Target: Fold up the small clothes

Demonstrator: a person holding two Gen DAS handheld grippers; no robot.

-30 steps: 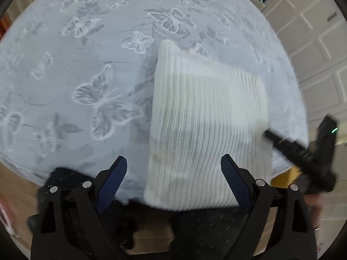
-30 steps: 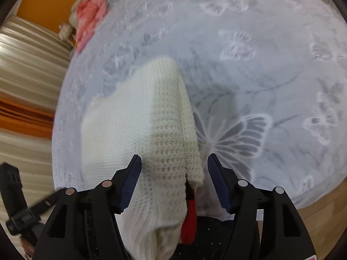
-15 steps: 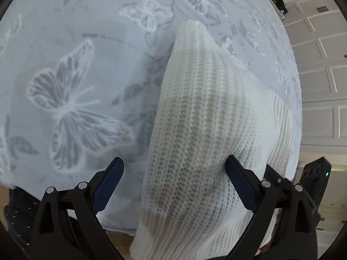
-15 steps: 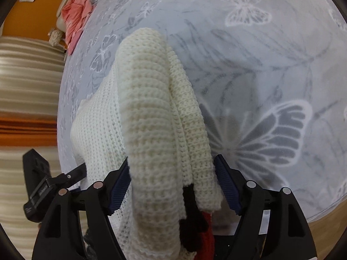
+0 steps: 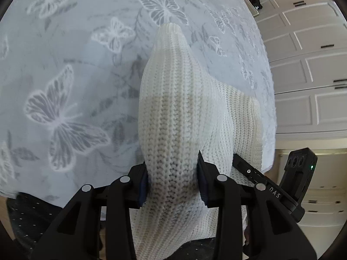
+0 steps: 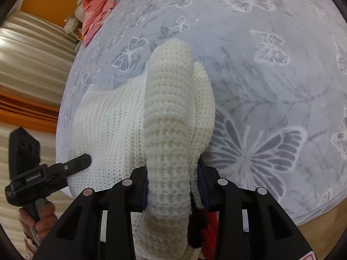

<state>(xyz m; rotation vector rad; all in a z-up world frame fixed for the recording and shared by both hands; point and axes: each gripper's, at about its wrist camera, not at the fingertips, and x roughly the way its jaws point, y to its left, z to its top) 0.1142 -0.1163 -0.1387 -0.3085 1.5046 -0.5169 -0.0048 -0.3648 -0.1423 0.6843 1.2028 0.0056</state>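
A cream knitted sweater (image 5: 173, 108) lies folded at the near edge of a bed with a grey butterfly cover (image 5: 65, 75). My left gripper (image 5: 172, 181) is shut on the sweater's near left edge, which bunches into a ridge between the jaws. My right gripper (image 6: 172, 184) is shut on the sweater (image 6: 167, 119) at its near right edge, where a red and black part (image 6: 208, 223) shows below. Each gripper shows in the other's view: the right one (image 5: 266, 188) and the left one (image 6: 49, 173).
A pink garment (image 6: 97, 6) lies at the far left corner of the bed (image 6: 271, 75). White panelled cupboard doors (image 5: 308, 65) stand to the right of the bed. Striped curtains (image 6: 28, 75) hang on the left. The wooden floor (image 6: 321, 223) shows below the bed edge.
Both grippers moved forward onto the sweater's near edge and closed on it. The knit now bunches up into a ridge in each jaw.
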